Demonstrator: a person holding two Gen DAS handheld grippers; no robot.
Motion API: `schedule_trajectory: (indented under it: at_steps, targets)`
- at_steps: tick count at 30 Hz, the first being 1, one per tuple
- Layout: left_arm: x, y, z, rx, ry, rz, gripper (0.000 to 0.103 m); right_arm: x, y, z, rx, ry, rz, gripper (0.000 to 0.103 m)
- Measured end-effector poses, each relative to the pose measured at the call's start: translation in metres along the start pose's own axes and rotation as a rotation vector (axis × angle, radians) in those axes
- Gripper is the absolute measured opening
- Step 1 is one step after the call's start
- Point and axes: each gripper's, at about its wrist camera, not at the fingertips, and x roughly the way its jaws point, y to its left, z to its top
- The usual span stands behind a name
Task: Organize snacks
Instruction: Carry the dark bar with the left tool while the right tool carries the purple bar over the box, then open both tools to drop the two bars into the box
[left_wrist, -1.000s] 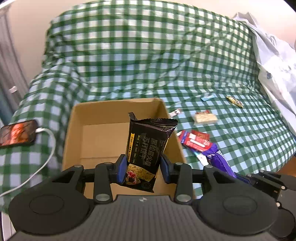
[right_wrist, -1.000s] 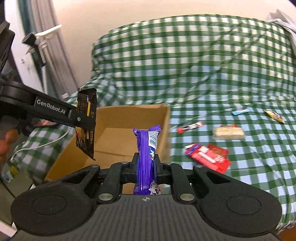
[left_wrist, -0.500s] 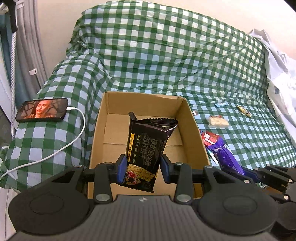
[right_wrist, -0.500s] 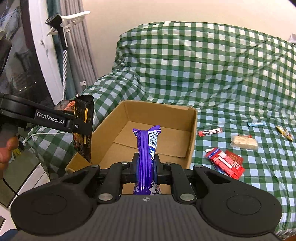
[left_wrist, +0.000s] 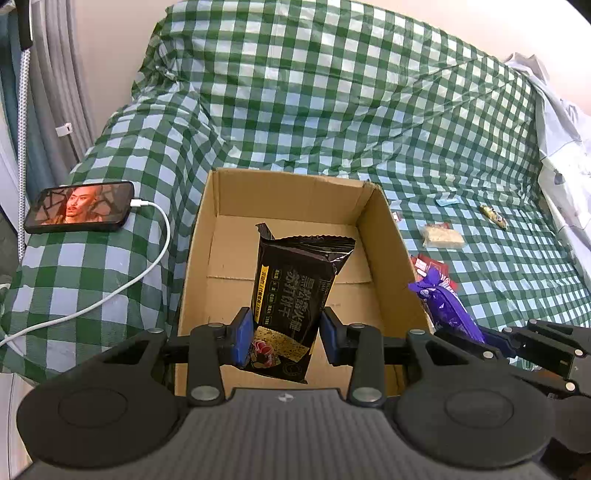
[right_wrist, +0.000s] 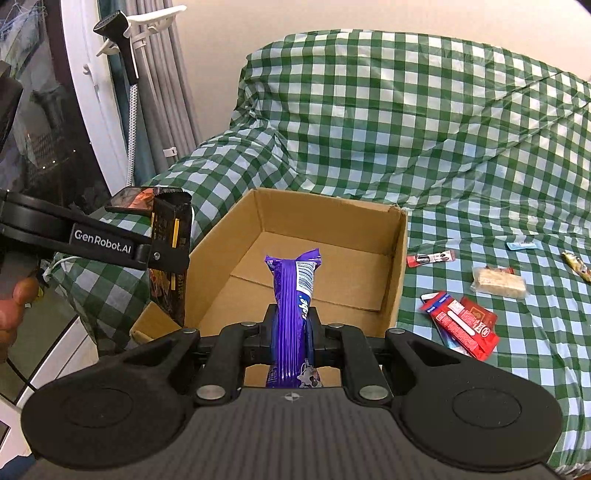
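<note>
We see the left gripper (left_wrist: 284, 341) clamped on a black foil snack packet with yellow and white print (left_wrist: 295, 291); its blue pads (left_wrist: 242, 341) press the packet's lower sides, and the packet stands upright, running toward 12 o'clock from the jaws. Seen from the left wrist, the packet hangs over the open brown cardboard box (left_wrist: 395, 254), whose floor shows bare behind it. The right gripper (right_wrist: 291, 332) is closed tight on a purple wrapped snack bar (right_wrist: 293, 295), held near its lower third, with the crimped top pointing to 12 o'clock over the box (right_wrist: 397, 266) interior. In the right wrist view, the left gripper (right_wrist: 168, 254) enters from 9 o'clock, with its black packet (right_wrist: 171, 258) hanging just outside the box's left wall; a hand (right_wrist: 11, 310) shows at the left edge. In the left wrist view, the right gripper (left_wrist: 491, 339) and the purple bar (left_wrist: 447, 310) sit at 4 o'clock, just outside the box's right wall. The box rests on a green and white checked cloth (left_wrist: 332, 110). On the cloth at 2 to 3 o'clock of the box we note loose snacks: a red flat packet (right_wrist: 465, 325), a pale square cracker pack (right_wrist: 498, 282), a small red and black stick (right_wrist: 430, 257), a light blue sachet (right_wrist: 521, 246) and a gold wrapped sweet (right_wrist: 576, 264). At 9 o'clock of the box lies a lit black phone (left_wrist: 79, 206) with a white charging cable (left_wrist: 147, 266).
</note>
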Motion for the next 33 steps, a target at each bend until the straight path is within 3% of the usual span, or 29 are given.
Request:
schedule_trajectory:
  at_steps: [33]
  targets:
    - [0.149,0.004,0.016,-0.002,0.227,0.009,0.043,0.129,-0.03,0.011,0.045,0.185,0.005,0.015]
